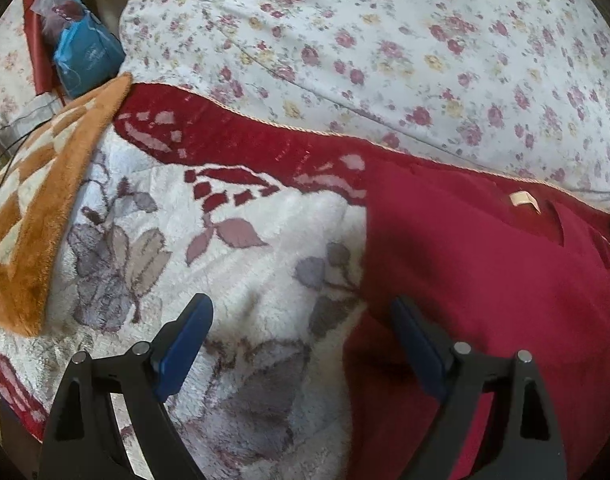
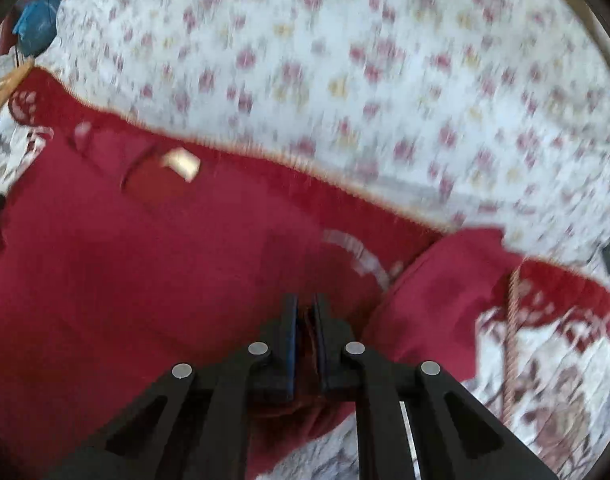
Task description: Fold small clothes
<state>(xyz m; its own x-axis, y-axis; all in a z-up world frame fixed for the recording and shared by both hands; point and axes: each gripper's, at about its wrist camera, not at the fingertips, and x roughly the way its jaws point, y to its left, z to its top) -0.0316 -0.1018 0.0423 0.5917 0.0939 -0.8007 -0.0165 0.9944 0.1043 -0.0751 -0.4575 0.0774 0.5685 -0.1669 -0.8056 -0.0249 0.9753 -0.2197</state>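
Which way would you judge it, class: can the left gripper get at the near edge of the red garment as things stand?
Probably yes. The left gripper is open, and the red garment lies uncovered on the fleece blanket, its edge already beside one finger, with nothing between. The right gripper pinches another part.

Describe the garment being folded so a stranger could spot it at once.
Find the fluffy white blanket with grey leaves and a dark red border, below the rose-print sheet. On it lies a plain crimson cloth garment with a small cream neck label. Unlike the patterned, fuzzy blanket border, it is smooth and unpatterned; the right tool pinches its edge, while the left tool is open.
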